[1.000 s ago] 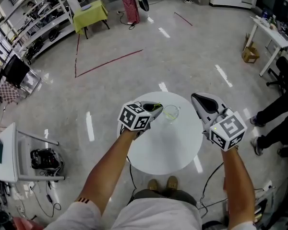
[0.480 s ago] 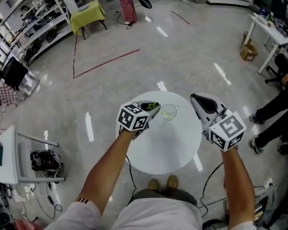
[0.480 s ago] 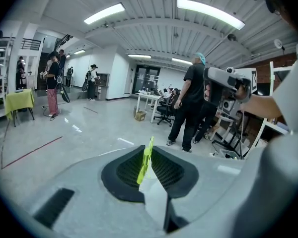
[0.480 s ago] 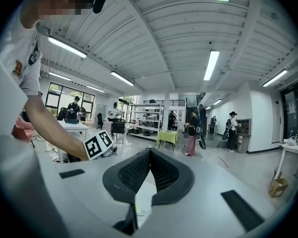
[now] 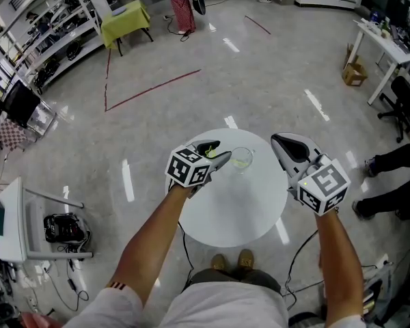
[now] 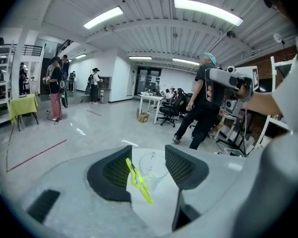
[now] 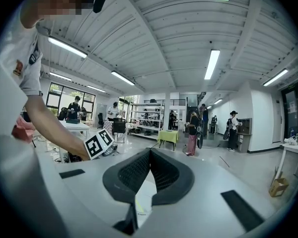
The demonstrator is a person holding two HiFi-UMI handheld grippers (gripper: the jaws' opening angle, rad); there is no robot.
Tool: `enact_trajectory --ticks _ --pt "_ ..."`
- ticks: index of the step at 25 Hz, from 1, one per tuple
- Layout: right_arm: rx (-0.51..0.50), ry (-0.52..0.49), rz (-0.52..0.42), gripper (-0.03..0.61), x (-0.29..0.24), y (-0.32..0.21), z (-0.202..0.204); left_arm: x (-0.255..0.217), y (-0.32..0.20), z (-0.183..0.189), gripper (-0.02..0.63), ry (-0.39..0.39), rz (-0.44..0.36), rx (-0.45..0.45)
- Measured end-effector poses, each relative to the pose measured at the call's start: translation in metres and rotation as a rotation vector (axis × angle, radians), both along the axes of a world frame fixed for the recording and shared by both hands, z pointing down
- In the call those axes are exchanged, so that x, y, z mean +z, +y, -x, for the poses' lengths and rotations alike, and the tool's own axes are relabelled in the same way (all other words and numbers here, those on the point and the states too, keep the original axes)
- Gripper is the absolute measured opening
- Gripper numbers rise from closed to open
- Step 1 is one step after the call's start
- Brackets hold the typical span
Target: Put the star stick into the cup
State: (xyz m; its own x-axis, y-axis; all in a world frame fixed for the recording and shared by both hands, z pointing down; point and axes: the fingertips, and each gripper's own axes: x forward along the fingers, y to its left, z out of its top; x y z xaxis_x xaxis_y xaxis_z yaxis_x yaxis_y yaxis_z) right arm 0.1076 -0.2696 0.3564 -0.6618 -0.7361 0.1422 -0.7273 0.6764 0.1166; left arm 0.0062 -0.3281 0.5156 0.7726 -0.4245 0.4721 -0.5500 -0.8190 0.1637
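The yellow-green star stick (image 6: 137,180) stands tilted between the jaws of my left gripper (image 6: 148,150), leaning against the left pad. Those jaws are opening and the right pad is well clear of the stick. The clear cup (image 6: 154,165) stands upright on the round white table (image 5: 232,217) just beyond the jaws. In the head view the left gripper (image 5: 215,152) hovers directly left of the cup (image 5: 241,160), with the stick (image 5: 208,152) showing as a green fleck. My right gripper (image 5: 280,142) hangs to the right of the cup, its jaws closed together and empty (image 7: 150,151).
A person's legs (image 5: 396,162) are close to the table on the right. A white cart (image 5: 14,217) with cables stands at the left. Farther off are a yellow-green table (image 5: 126,19), a white desk (image 5: 389,53) and a cardboard box (image 5: 355,74).
The left gripper's jaws have spread apart from a pinch on the stick. The gripper stays beside the cup. The person at the right has stepped back a little.
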Motion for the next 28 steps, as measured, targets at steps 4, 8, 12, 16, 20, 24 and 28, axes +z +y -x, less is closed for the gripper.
enact_trajectory --ticks 4,8,12,16,20,24,28 --pt "-0.003 0.0 -0.001 0.011 -0.003 0.002 0.004 -0.009 -0.004 0.008 0.229 -0.001 -0.045 -0.023" --pt "0.002 -0.003 0.0 0.011 -0.002 0.004 0.002 -0.019 -0.005 0.013 0.239 -0.008 -0.091 -0.041" --pt "-0.007 0.002 -0.004 0.011 -0.003 0.006 0.003 -0.031 -0.006 0.017 0.241 -0.007 -0.134 -0.05" --pt "-0.003 -0.004 -0.008 0.011 -0.005 0.006 0.003 -0.048 -0.005 0.019 0.241 0.005 -0.18 -0.055" --pt "-0.017 -0.013 -0.018 0.011 -0.009 0.009 0.009 -0.072 0.001 0.021 0.241 0.037 -0.235 -0.054" --pt "-0.035 -0.026 -0.035 0.011 -0.018 0.008 0.01 -0.108 0.007 0.011 0.241 0.085 -0.305 -0.044" --pt "-0.04 -0.056 -0.056 0.011 -0.03 0.013 0.013 -0.15 0.02 0.007 0.239 0.161 -0.38 -0.04"
